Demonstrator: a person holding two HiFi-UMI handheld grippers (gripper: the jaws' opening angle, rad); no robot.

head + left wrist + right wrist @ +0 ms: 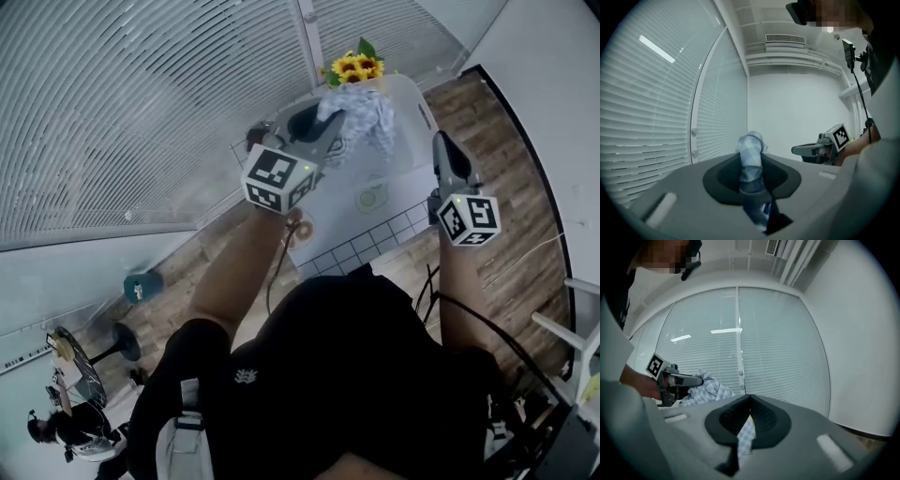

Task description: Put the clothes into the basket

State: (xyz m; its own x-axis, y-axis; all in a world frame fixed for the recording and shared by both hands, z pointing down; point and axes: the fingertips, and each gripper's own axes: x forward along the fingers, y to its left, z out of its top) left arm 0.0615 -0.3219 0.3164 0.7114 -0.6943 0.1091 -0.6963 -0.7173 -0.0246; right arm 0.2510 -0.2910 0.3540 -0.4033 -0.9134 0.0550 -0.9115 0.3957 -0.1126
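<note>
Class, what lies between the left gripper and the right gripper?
The checked cloth, bunched at the left gripper in the head view; the right gripper shows a corner in its jaws too, in its own view.

Black shirt [375,375], small white logo [246,377] — grey left gripper [330,131] and right gripper [442,148], each bearing a black-and-white cube [277,178].

A garment [364,120] hangs from the left gripper [336,129] above a table [412,178]. To its right, the right gripper [442,145] has a cloth strip [746,434] between its jaws. Sunflowers [356,66] stand behind the garment, and window blinds [141,112] lie to the left.
</note>
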